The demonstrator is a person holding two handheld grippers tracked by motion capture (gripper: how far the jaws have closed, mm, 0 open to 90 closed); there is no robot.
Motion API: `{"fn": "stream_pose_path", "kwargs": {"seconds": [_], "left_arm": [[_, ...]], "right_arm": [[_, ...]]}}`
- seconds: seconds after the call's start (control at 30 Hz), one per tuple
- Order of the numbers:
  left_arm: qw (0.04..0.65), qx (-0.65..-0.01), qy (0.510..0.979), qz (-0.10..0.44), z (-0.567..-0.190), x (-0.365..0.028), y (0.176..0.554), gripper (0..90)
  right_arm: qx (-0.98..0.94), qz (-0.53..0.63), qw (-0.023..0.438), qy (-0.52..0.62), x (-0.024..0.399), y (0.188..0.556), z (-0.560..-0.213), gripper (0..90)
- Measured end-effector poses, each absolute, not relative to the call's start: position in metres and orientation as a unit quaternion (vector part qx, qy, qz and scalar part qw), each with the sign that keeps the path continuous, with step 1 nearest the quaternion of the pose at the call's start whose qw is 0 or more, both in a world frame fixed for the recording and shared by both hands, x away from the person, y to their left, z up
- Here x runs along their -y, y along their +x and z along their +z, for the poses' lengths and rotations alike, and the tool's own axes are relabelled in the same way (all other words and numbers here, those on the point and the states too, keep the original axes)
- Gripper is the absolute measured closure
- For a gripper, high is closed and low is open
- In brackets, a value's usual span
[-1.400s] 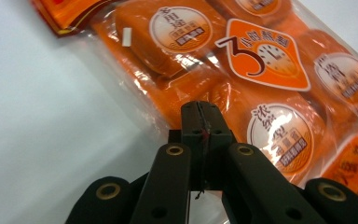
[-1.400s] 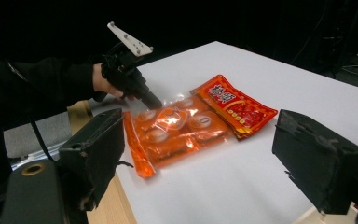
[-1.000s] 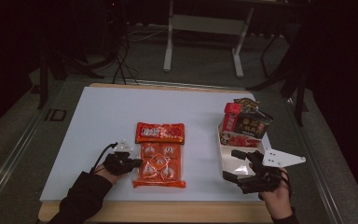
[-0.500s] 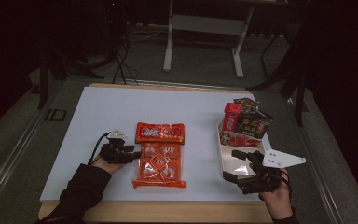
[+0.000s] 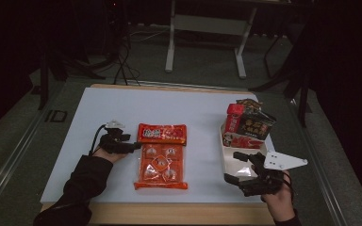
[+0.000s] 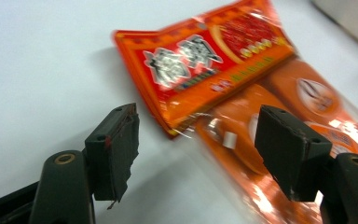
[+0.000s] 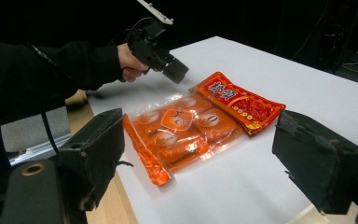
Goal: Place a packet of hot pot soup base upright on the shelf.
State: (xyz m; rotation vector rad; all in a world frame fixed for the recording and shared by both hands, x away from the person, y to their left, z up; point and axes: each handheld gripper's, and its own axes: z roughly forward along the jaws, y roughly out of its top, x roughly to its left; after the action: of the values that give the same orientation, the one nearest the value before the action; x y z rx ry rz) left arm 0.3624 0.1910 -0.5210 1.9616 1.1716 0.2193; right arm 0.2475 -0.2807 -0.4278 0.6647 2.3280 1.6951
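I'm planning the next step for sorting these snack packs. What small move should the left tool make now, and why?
Probably draw the left tool a little further back from the packs. Its jaws have just been opening and nothing sits between them; the red pack and the orange pack lie flat on the table, overlapping, apparently already placed. The right tool waits open by the tray.

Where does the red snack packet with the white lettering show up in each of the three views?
High view: the red snack packet lies mid-table, at the far end of the orange multipack.
Left gripper view: upper centre, beyond the open jaws.
Right gripper view: right of centre, past the multipack.
Shared landmark: the orange multipack, which touches the packet's long edge in every view.
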Motion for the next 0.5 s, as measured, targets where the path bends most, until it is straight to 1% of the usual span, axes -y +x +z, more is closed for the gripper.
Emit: {"fn": "stream_pose_path", "kwargs": {"seconds": [0.2,0.37,0.5], "left_arm": [[0.400,-0.475,0.777,0.102,-0.524,-0.192,0.375,30.8],[0.400,-0.486,0.771,0.095,-0.529,-0.193,0.385,30.8],[0.395,-0.492,0.770,0.095,-0.533,-0.192,0.392,30.9]], "right_arm": [[-0.787,0.569,0.095,0.222,0.279,0.248,-0.429,16.8],[-0.786,0.571,0.099,0.215,0.279,0.247,-0.428,16.8],[-0.789,0.567,0.116,0.207,0.278,0.247,-0.428,16.6]]}}
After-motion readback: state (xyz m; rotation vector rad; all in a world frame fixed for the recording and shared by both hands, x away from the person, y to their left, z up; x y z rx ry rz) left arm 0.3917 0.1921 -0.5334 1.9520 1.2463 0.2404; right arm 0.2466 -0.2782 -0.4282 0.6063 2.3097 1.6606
